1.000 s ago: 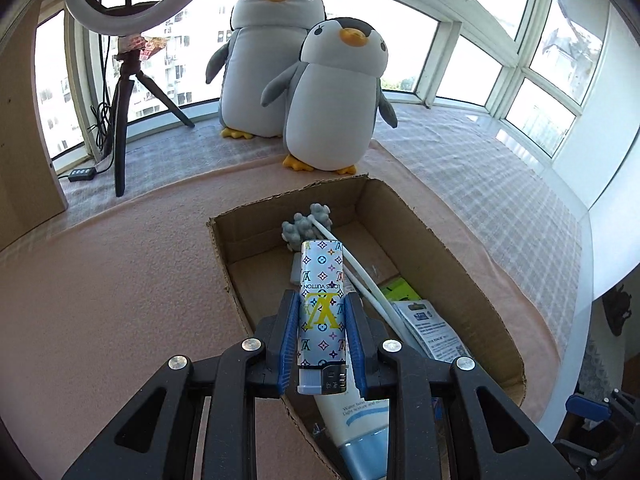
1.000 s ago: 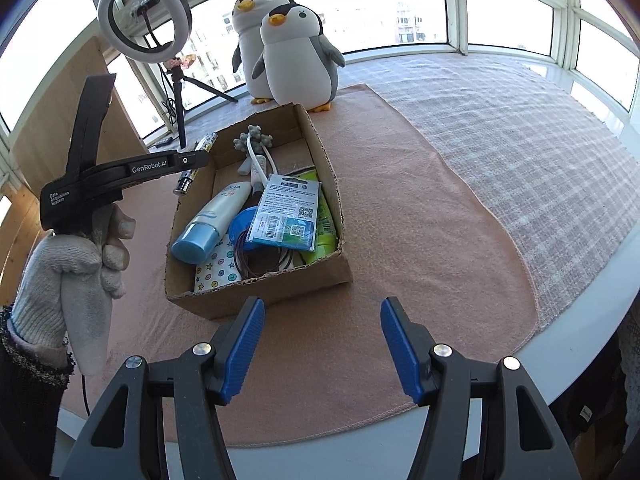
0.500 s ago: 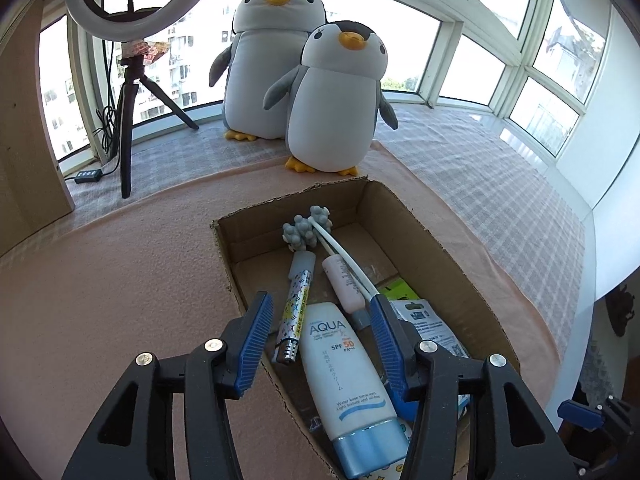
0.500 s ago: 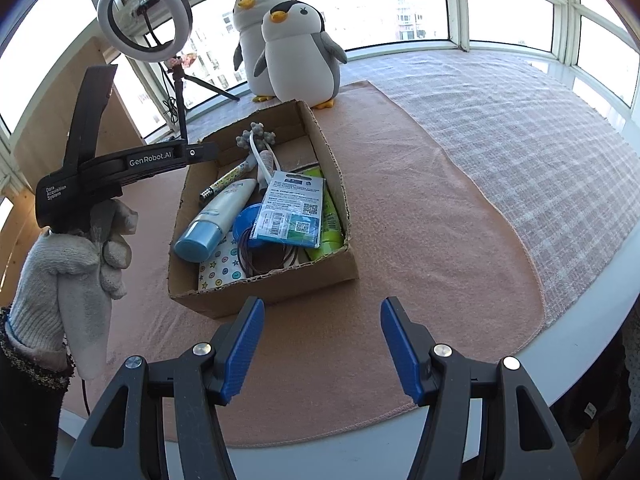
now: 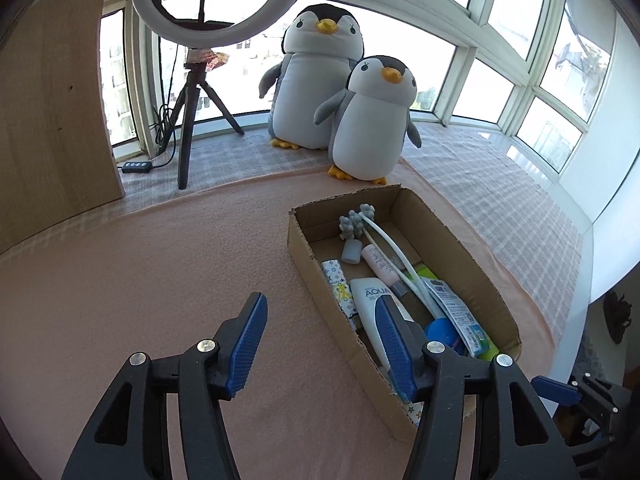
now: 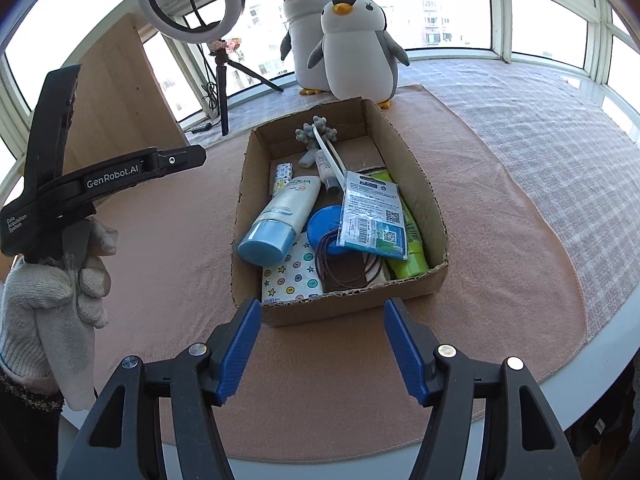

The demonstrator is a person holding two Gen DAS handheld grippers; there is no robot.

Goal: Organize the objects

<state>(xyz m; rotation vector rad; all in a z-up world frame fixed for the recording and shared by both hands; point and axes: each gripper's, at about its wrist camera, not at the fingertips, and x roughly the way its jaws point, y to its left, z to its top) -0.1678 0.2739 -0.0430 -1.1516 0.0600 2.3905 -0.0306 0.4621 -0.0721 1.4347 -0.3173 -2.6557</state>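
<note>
Right wrist view: cardboard box (image 6: 436, 216) sits just beyond right tool (image 6: 322, 346), long axis running away; left tool (image 5: 318, 344) hangs left of it. Both tools gape, holding nothing.

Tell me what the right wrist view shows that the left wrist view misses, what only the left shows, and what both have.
Only the right wrist view shows the gloved hand holding the left gripper's handle, the star-print pack and the hair ties.

Only the left wrist view shows the left gripper from behind, open and empty, over the box's left edge.

Both show the cardboard box, the sunscreen tube, the patterned lighter, two plush penguins and the ring light. The right gripper is open.
</note>
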